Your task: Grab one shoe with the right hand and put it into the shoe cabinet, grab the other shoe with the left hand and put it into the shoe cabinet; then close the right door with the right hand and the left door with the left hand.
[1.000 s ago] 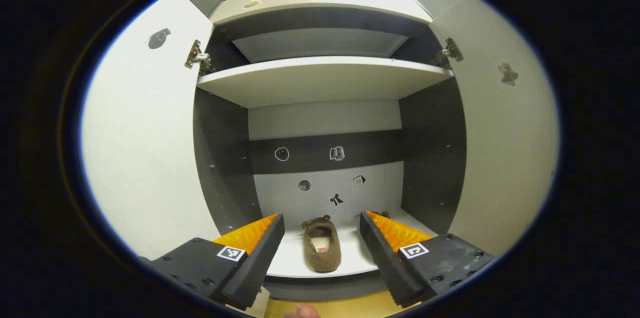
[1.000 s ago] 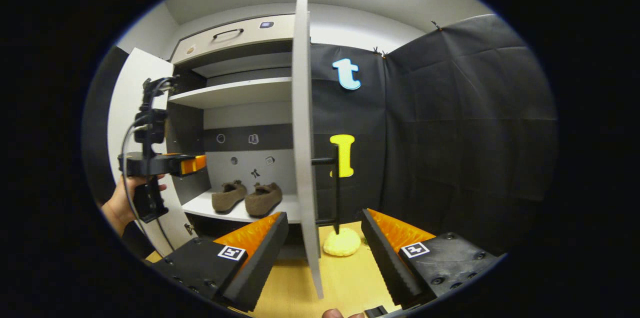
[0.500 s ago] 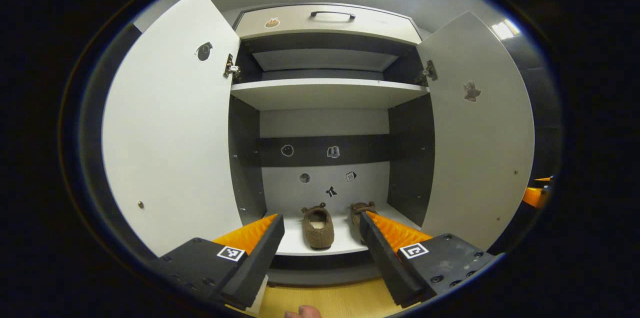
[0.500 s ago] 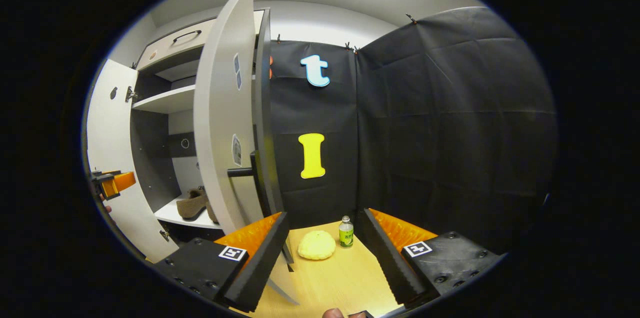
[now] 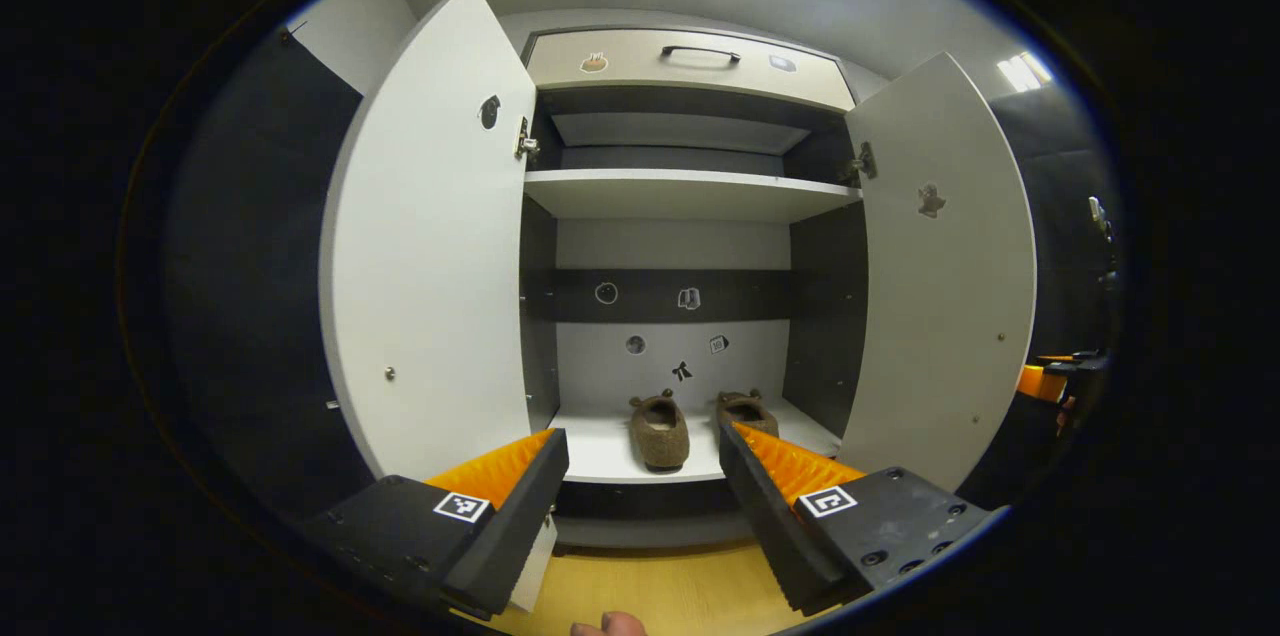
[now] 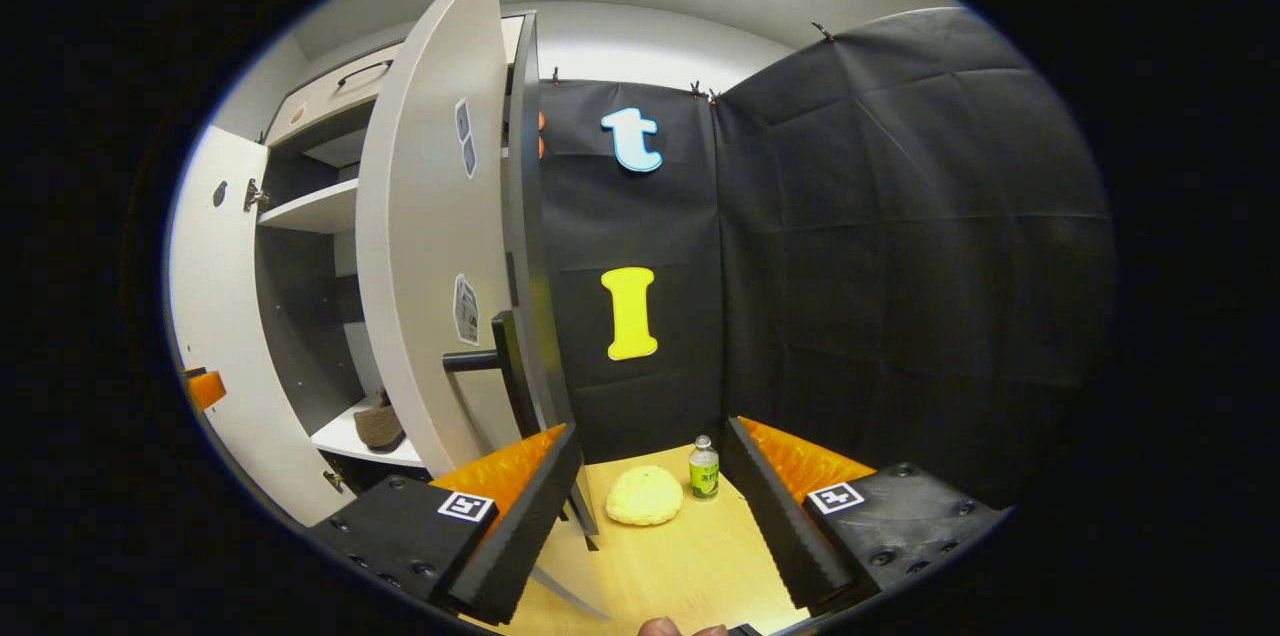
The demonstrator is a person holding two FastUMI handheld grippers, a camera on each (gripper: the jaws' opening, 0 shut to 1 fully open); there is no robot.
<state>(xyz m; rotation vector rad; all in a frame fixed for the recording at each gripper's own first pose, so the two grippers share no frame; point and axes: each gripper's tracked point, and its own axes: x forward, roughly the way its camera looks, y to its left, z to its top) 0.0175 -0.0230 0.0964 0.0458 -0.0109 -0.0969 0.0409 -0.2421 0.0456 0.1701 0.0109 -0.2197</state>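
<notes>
Both slippers (image 5: 659,430) sit on the cabinet's bottom shelf (image 5: 600,451), so doors next. My right gripper (image 6: 648,496) is wide open and empty, with the right door (image 6: 430,246) standing tall at left-center, its black handle (image 6: 490,361) just beyond my left finger. Left gripper (image 5: 642,501) is also open, holding nothing.

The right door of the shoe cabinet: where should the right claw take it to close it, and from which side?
Take the dark bar handle on the outer face of the right door, near its free edge. Approach from the door's outer side, with the open right claw straddling the bar, then swing it towards the cabinet. The handle stands off the panel, giving room for fingers.
</notes>
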